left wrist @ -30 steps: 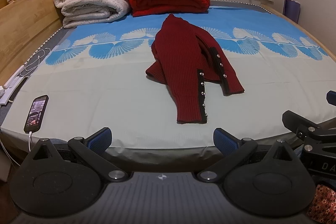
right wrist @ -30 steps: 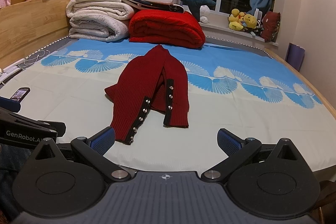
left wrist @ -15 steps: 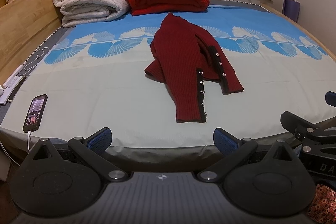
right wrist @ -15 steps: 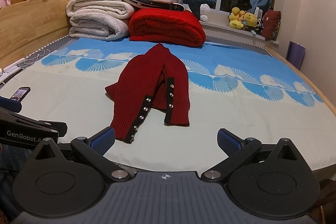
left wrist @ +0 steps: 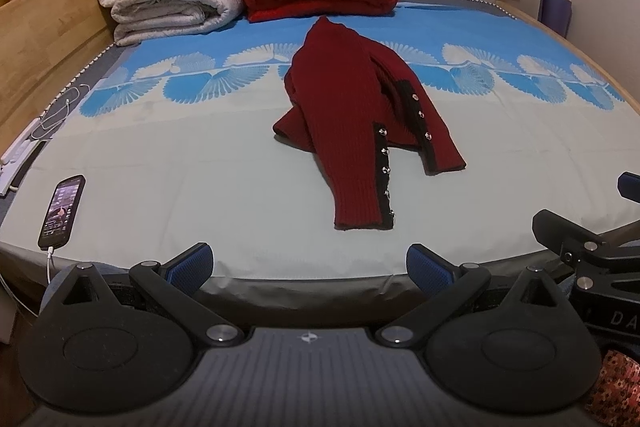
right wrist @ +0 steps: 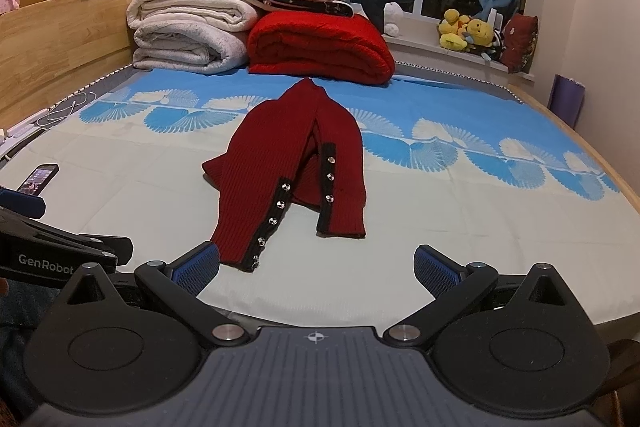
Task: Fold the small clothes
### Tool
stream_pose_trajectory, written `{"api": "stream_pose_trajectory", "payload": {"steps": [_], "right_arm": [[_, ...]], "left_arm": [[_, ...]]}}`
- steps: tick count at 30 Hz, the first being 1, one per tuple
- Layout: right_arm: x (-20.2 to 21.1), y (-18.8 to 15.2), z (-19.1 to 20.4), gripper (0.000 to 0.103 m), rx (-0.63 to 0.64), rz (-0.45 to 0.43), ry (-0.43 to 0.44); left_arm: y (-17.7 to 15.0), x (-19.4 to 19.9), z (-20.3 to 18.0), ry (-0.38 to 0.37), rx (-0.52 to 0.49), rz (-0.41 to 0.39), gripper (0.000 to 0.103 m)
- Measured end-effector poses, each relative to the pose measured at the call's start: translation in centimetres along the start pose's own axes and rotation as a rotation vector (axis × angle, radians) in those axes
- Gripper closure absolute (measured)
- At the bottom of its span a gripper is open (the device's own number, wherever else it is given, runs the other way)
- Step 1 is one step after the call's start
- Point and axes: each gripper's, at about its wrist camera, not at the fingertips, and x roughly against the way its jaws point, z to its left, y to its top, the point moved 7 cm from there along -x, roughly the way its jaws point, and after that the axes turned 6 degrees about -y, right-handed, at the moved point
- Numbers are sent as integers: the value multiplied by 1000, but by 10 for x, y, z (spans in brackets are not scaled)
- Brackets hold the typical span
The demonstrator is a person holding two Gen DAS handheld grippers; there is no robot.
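Observation:
A dark red knit cardigan (left wrist: 352, 115) (right wrist: 288, 163) with black button bands and silver snaps lies partly folded in the middle of the bed, collar toward the far end, both front panels laid inward. My left gripper (left wrist: 310, 265) hovers open at the bed's near edge, short of the cardigan's hem. My right gripper (right wrist: 316, 267) is open too, its left fingertip (right wrist: 196, 267) just before the hem of the longer panel. Each gripper's body shows at the side of the other's view. Nothing is held.
Folded white blankets (right wrist: 188, 35), a red quilt (right wrist: 320, 47) and a stuffed shark are piled at the bed's far end. A phone (left wrist: 62, 211) on a cable lies at the near left corner. A wooden headboard (left wrist: 48, 39) runs along the left; plush toys (right wrist: 468, 31) sit on the windowsill.
Both grippers have crept slightly forward toward the bed; the cardigan looms a little larger. The garment itself has not moved and both grippers stay open.

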Motion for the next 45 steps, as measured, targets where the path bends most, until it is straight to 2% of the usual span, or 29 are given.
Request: {"api": "stream_pose_trajectory", "payload": {"steps": [5, 8, 10, 14, 17, 21, 22, 23, 24, 25, 26, 27, 29, 31, 32, 34, 36, 38, 39, 40, 41, 42, 43, 45], "right_arm": [[-18, 5, -8, 1, -32, 15, -16], [-52, 13, -26, 1, -113, 51, -39], [-85, 17, -39, 1, -182, 108, -35], [-159, 20, -43, 1, -242, 230, -16], [-214, 25, -36, 1, -197, 300, -19], [-283, 25, -20, 2, -100, 382, -15], [-297, 23, -18, 6, -76, 397, -7], [-309, 22, -16, 13, -53, 410, 8], [-318, 21, -15, 39, -31, 427, 14], [-325, 20, -17, 63, -30, 450, 24], [-327, 21, -20, 71, -53, 468, 51], [-326, 26, -26, 86, -98, 469, 67], [-322, 40, -43, 86, -120, 436, 43], [-314, 63, -68, 86, -110, 314, -52], [-311, 78, -84, 87, -117, 245, -117], [-308, 108, -129, 86, -190, 91, -287], [-315, 123, -180, 86, -339, 31, -442], [-328, 120, -213, 82, -452, 33, -522], [-334, 113, -225, 71, -501, 61, -555], [-337, 105, -231, 54, -537, 85, -581], [-341, 97, -235, 46, -564, 115, -591], [-345, 92, -232, 36, -577, 144, -573], [-349, 90, -226, 35, -573, 167, -525], [-351, 90, -204, 34, -556, 179, -371]], "left_arm": [[21, -18, 10, -33, 25, -21, 0], [48, -42, 14, -40, 26, -73, 0], [66, -69, 14, -47, 25, -76, 0], [97, -145, 0, -129, 22, 10, 0], [111, -203, -13, -180, 4, 89, 0], [132, -258, -29, -187, -20, 105, 2], [137, -271, -32, -193, -31, 119, 4], [141, -284, -33, -189, -34, 133, 10], [145, -296, -33, -188, -31, 142, 17], [147, -308, -32, -183, -28, 165, 38], [148, -317, -28, -176, -23, 195, 52], [149, -327, -24, -178, -10, 225, 56], [157, -332, -8, -218, 80, 247, 86], [170, -329, 12, -241, 161, 256, 90], [180, -327, 28, -200, 185, 222, 91], [202, -319, 73, -34, 232, 105, 92], [220, -312, 133, 92, 338, 15, 92], [229, -306, 203, 308, 426, -66, 102], [227, -304, 235, 442, 454, -86, 103], [222, -303, 268, 585, 473, -94, 103], [217, -305, 290, 647, 486, -80, 103], [211, -309, 306, 648, 514, -48, 103], [205, -313, 316, 598, 562, -21, 102], [202, -318, 315, 467, 642, -26, 99]]}}
